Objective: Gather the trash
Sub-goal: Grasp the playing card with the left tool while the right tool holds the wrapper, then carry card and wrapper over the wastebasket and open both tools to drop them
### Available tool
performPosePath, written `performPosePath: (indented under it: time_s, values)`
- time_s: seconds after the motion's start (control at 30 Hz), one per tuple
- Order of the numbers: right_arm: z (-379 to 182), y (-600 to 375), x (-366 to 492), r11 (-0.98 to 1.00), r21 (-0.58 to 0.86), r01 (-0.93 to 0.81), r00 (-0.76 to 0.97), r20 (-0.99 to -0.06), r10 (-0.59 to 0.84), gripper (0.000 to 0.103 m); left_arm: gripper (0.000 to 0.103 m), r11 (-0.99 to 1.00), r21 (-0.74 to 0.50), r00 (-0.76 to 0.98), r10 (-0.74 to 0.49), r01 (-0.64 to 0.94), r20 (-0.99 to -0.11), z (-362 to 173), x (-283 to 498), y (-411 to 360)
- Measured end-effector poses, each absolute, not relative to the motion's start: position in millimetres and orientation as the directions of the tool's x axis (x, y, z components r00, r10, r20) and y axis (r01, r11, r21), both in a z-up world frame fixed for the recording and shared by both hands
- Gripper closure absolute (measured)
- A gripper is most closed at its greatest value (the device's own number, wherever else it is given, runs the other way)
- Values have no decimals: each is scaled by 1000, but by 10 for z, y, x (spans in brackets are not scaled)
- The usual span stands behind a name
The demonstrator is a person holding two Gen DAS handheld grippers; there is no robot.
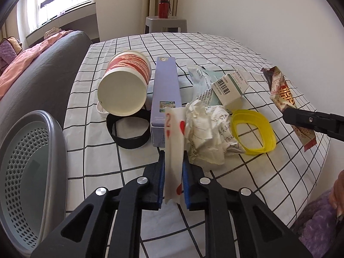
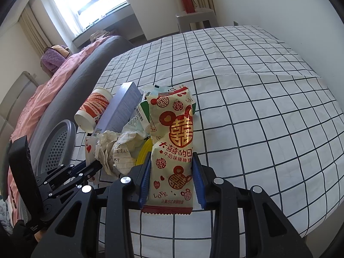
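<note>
On the checked bedsheet [image 1: 215, 49], trash is heaped near the edge, with a grey perforated bin [image 1: 28, 172] just left of it.

Left gripper [image 1: 174, 167]: clenched on a playing card [image 1: 174, 142], blue pads flat on both faces, card standing upright between them. Card is thin, light, semi-stiff; pinching the lower half works, but it will flex and could slide on smooth faces, so keep it short of the tip.

Right gripper [image 2: 172, 172]: clamped on a snack wrapper [image 2: 172, 142], held by its lower third, top end free and standing up. Film is slick and crinkly, near weightless; the grip across the flat width looks secure. Whether it's empty I can't tell from here.

Still on the sheet:
- paper cup [image 1: 124, 83] on its side, light, crushable; take it by the rim or wall
- long lilac box [image 1: 165, 90], stiff; grip across the narrow side
- crumpled paper [image 1: 206, 131], soft; grab anywhere
- yellow ring [image 1: 253, 133] and black band [image 1: 129, 129], thin; pinch one wall
- small barcode carton [image 1: 230, 88] on a wrinkled pouch

Both loads look ready for the bin; the card is the nearer one.
</note>
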State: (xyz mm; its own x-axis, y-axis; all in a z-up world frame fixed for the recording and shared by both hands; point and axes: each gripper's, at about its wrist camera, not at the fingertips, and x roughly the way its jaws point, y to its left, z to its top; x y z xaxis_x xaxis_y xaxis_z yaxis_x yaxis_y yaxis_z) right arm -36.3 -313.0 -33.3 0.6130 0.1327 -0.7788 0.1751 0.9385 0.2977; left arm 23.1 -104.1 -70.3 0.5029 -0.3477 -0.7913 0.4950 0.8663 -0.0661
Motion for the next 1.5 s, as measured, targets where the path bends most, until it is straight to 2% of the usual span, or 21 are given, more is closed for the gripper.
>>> performPosePath:
  time_s: [0.37, 0.53, 0.87, 1.23, 1.5]
  values:
    - [-228, -2918, -383, 952, 266, 151, 621, -775, 118, 68, 90, 891, -125, 541, -371, 436, -755, -455, 3, -674]
    - [-39, -2656, -337, 963, 253, 94, 645, -752, 135, 68, 90, 929, -91, 618, -310, 359, -723, -252, -23, -342]
    - [182, -1803, 37, 959, 266, -96, 639, -722, 264, 68, 90, 979, -66, 691, -184, 194, -699, 13, 104, 483]
    - [20, -821, 555, 914, 274, -300, 550, -733, 400, 68, 90, 996, -85, 673, -72, 15, -736, -221, 289, 1239]
    - [-258, -395, 666, 874, 286, -394, 459, -762, 457, 68, 90, 997, -60, 650, -8, -58, -760, -359, 365, 1398]
